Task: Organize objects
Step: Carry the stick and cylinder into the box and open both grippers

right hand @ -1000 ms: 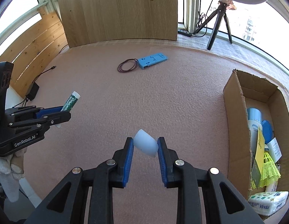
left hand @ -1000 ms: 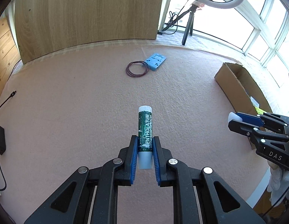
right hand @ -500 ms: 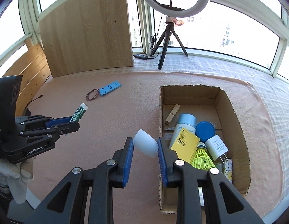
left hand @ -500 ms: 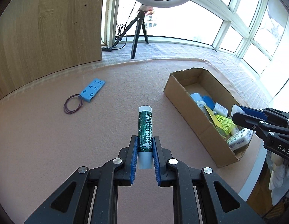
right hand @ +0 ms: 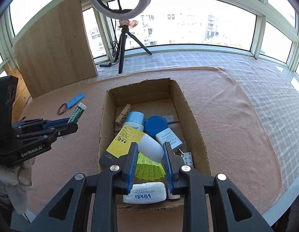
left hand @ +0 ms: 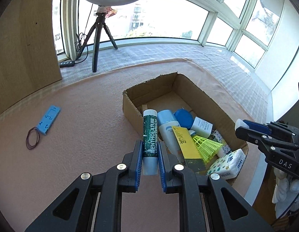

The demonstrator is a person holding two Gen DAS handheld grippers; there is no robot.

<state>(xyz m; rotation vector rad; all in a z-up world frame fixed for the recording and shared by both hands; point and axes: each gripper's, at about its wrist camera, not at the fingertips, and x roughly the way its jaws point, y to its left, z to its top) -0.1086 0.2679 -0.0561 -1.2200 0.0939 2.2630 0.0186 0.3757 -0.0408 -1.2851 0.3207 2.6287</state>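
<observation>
My left gripper (left hand: 150,147) is shut on a green Mentholatum lip-balm stick (left hand: 150,135) that points upward, just left of the cardboard box (left hand: 130,106). In the right wrist view that same gripper (right hand: 73,124) holds the stick (right hand: 78,113) left of the box (right hand: 103,119). My right gripper (right hand: 150,150) is shut on a small white cap (right hand: 151,147) and hovers over the near half of the box. From the left wrist view the right gripper (left hand: 240,126) shows at the right edge with the white cap (left hand: 239,123) at its tips.
The box holds a pale blue bottle (right hand: 135,119), a blue lid (right hand: 156,124), a white charger (right hand: 168,137), a yellow card (right hand: 124,139), a yellow shuttlecock (right hand: 149,168), a tissue pack (right hand: 145,192) and a clothespin (right hand: 123,114). A blue plate (left hand: 48,119) and rubber bands (left hand: 33,138) lie on the pink cloth. A ring-light tripod (right hand: 122,52) stands behind.
Both grippers have swung to the right across the pink cloth, each keeping its object. The cardboard box has come from the right edge to sit under the right gripper and beside the left one.
</observation>
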